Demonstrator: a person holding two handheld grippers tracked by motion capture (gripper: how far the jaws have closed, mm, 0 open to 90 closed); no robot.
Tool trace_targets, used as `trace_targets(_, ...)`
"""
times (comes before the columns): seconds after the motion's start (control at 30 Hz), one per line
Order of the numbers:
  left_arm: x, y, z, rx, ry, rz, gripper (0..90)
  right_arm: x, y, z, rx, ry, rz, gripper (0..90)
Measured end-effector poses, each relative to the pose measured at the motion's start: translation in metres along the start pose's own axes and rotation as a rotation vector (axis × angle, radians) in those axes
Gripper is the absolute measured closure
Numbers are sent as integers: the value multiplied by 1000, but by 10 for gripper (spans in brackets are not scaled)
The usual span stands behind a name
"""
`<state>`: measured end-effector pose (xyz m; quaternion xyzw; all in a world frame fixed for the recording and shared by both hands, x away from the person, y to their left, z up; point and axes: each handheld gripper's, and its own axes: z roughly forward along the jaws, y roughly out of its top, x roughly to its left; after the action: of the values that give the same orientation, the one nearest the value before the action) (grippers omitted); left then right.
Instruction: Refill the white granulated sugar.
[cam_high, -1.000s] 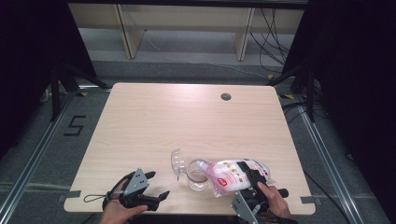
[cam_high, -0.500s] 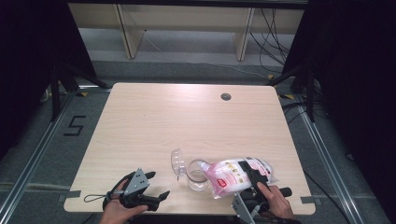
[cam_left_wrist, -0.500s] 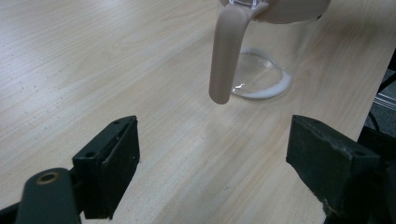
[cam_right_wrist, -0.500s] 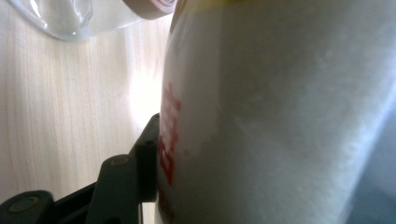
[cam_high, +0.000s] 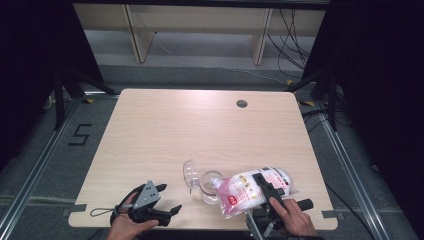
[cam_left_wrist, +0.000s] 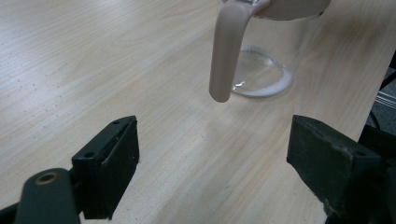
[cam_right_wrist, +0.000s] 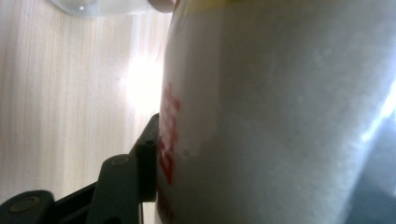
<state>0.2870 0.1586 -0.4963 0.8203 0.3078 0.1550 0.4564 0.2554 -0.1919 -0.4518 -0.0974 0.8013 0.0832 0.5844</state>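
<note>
While the bag (cam_high: 252, 192) is clamped by the right gripper (cam_high: 267, 190) at the counter's (cam_high: 200, 130) five o'clock, its corner should be kept over the jug (cam_high: 207, 185) mouth and tilted slowly. The left gripper (cam_high: 167, 200) is held wide apart, empty, at seven o'clock.

Pitcher (cam_left_wrist: 261, 51) top (and bag (cam_right_wrist: 280, 116)) cropped by frame edges.

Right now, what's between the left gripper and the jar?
Just bare table. The left gripper view shows wood grain from the open left gripper up to the jar, lid hanging above.
</note>
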Motion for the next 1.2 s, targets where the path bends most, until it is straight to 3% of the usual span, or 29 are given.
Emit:
trace_targets(0.07, -1, 0, 0, -4, 2, -5, 166, -4, 2, 1, -6, -14, -73, 474)
trace_targets(0.17, -2, 0, 1, -9, 1, -11, 166, 0, 3, -1, 24, -8, -30, 474)
trace_targets(0.2, -2, 0, 1, -8, -5, -11, 166, -2, 4, 1, 8, -15, -87, 475)
trace_targets(0.23, -2, 0, 1, -8, -5, -11, 166, -2, 4, 1, 8, -15, -87, 475)
trace_targets(0.27, -2, 0, 1, -8, -4, -12, 166, -3, 5, 3, 3, -30, -145, 476)
trace_targets(0.3, -1, 0, 1, -8, -4, -8, 166, -3, 5, 3, 5, -26, -161, 476)
trace_targets(0.33, -1, 0, 1, -7, -4, -8, 166, 0, 3, 3, 11, -33, -124, 477)
trace_targets(0.37, -1, 0, 1, -7, -4, -8, 166, 0, 3, 3, 11, -33, -124, 477)
trace_targets(0.4, -1, 0, 1, -3, -3, -7, 167, -4, 4, 4, -1, -51, -191, 478)
trace_targets(0.43, -1, 0, 1, -3, -3, -7, 166, -4, 4, 4, -1, -51, -191, 478)
trace_targets(0.47, -1, 0, 1, -1, 0, 0, 166, 0, 4, 3, 39, -39, -176, 479)
trace_targets(0.5, -1, 0, 1, -1, 0, 0, 166, 0, 5, 2, 46, -44, -190, 479)
trace_targets(0.57, -1, 0, 1, 4, 3, 4, 166, -1, 5, 4, 28, -63, -211, 480)
trace_targets(0.63, -1, 0, 1, -2, -1, -3, 166, -5, 7, 4, 29, -63, -282, 481)
trace_targets(0.67, -1, 0, 1, -1, 0, -1, 166, -5, 7, 4, 29, -63, -282, 481)
trace_targets(0.73, -1, 0, 1, -1, 2, -7, 166, -1, 5, 4, 48, -65, -227, 483)
trace_targets(0.8, -1, -1, 3, -13, -3, -23, 166, -1, 5, 4, 49, -61, -234, 483)
trace_targets(1.1, -1, -1, 2, -7, 0, -19, 166, -3, 6, 6, 36, -67, -275, 486)
trace_targets(1.13, -1, -1, 2, -7, 0, -19, 166, -1, 5, 5, 47, -67, -244, 486)
trace_targets(1.2, -1, -1, 2, -3, 0, -14, 167, -1, 5, 5, 48, -68, -249, 486)
